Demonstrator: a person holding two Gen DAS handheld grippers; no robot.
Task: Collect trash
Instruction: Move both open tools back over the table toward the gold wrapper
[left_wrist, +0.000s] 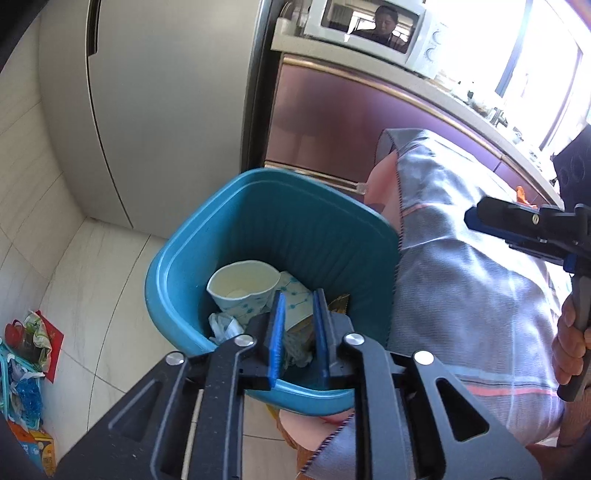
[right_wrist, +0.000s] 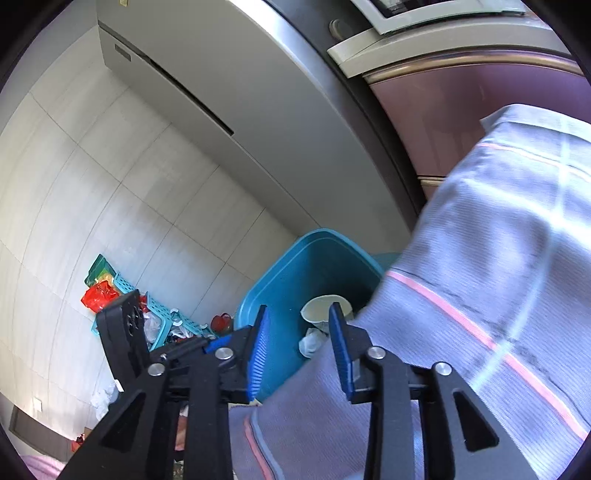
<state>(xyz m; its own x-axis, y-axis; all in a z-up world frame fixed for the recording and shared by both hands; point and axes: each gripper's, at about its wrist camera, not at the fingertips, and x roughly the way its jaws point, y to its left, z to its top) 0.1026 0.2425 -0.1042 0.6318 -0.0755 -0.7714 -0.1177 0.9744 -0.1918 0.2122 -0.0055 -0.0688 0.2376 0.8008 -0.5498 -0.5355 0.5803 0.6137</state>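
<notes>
A teal trash bin (left_wrist: 295, 229) stands on the floor beside a table draped in a grey cloth (left_wrist: 461, 280). Inside lie a white paper cup (left_wrist: 242, 286), crumpled tissue (left_wrist: 223, 325) and wrappers. My left gripper (left_wrist: 299, 334) hangs open and empty just above the bin's near rim. My right gripper (right_wrist: 299, 347) is open and empty, higher up, over the cloth edge; it shows in the left wrist view (left_wrist: 524, 225) at the right. The bin (right_wrist: 291, 280) and cup (right_wrist: 325, 308) also show in the right wrist view.
A pile of colourful trash and a turquoise basket (right_wrist: 162, 321) lie on the tiled floor left of the bin, also in the left wrist view (left_wrist: 26, 354). A grey fridge (left_wrist: 155, 110) stands behind. Purple cabinets (left_wrist: 351, 122) carry a microwave (left_wrist: 369, 29).
</notes>
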